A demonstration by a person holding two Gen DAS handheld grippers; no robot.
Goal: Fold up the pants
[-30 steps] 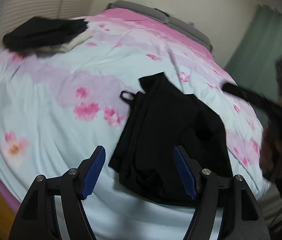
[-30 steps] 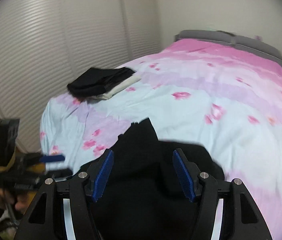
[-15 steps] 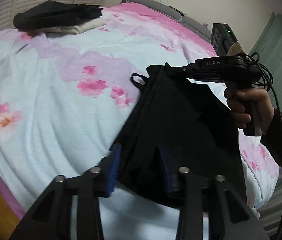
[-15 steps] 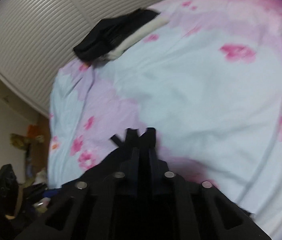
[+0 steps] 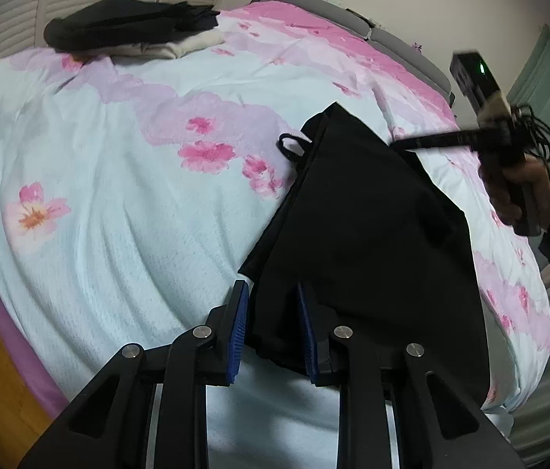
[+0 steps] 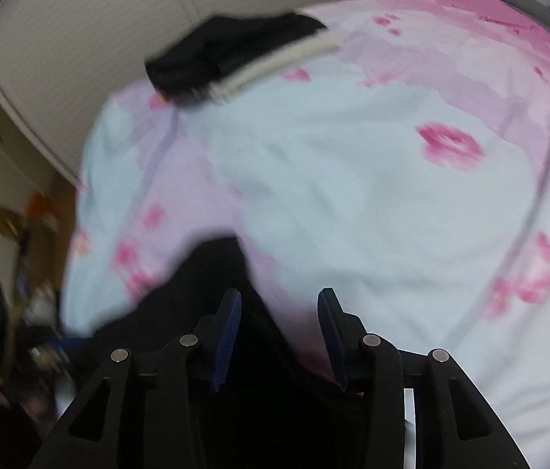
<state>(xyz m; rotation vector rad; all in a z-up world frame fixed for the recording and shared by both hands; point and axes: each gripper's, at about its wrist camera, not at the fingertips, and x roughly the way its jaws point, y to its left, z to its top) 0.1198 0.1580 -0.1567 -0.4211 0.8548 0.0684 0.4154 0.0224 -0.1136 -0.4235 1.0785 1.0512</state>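
Observation:
The black pants lie partly folded on the flowered bed cover, a small loop sticking out at their far left edge. My left gripper has its blue pads narrowly apart around the near corner of the pants. The right gripper shows in the left wrist view, held in a hand above the pants' far edge. In the blurred right wrist view, my right gripper is open over the black cloth, not gripping it.
A stack of folded dark and white clothes sits at the far left corner of the bed. A slatted closet door stands behind it. The grey headboard is at the back, a green curtain at right.
My right gripper was shut on the pants' far corner and has opened and pulled away. My left gripper has narrowed from wide open around the near corner.

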